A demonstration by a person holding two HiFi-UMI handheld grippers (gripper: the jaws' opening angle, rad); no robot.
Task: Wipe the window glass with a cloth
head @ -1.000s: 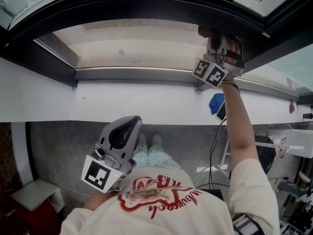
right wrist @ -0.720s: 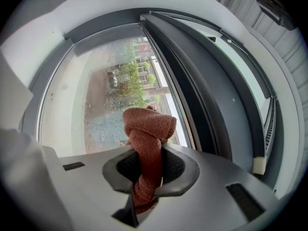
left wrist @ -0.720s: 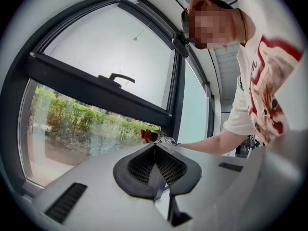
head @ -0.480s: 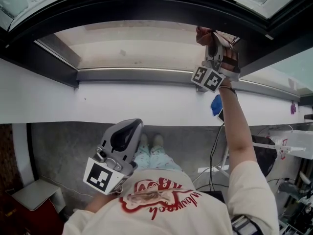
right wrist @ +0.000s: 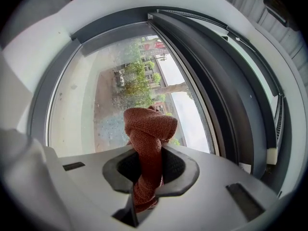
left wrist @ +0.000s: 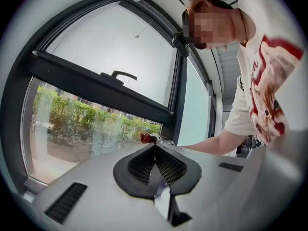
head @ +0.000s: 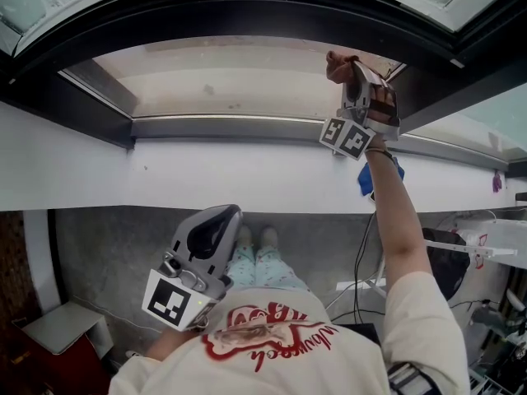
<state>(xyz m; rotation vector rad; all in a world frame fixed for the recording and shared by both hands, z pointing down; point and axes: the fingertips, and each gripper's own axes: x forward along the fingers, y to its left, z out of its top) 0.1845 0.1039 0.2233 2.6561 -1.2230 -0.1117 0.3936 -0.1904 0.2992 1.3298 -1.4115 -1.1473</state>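
My right gripper (right wrist: 150, 170) has its jaws clamped on the cloth (right wrist: 149, 129), a rust-red knitted fabric. The jaws stand only as far apart as the fabric's thickness. The cloth runs up through the gap and bunches into a knot-like wad past the jaw tips. The wad stands directly in front of the window glass (right wrist: 96, 105), towards the right edge of the pane, where the glass meets the dark window frame (head: 247, 6). I cannot tell from any view whether the wad presses against the glass or stands just off it. In the head view, my right arm (head: 395, 220) reaches up to the glass, with the gripper's marker cube (head: 346, 136) level with the lower edge of the pane. The white sill (head: 206, 171) runs just below the glass. My left gripper (left wrist: 156, 165) is well apart from the glass, low and close to my chest in the head view. Its jaws are pressed together along a single seam, and nothing is held between them. Its view faces the glass from the side, with a window handle (left wrist: 118, 74) on the frame bar above the glass. Through the glass, green hedges and paved ground are visible outside.
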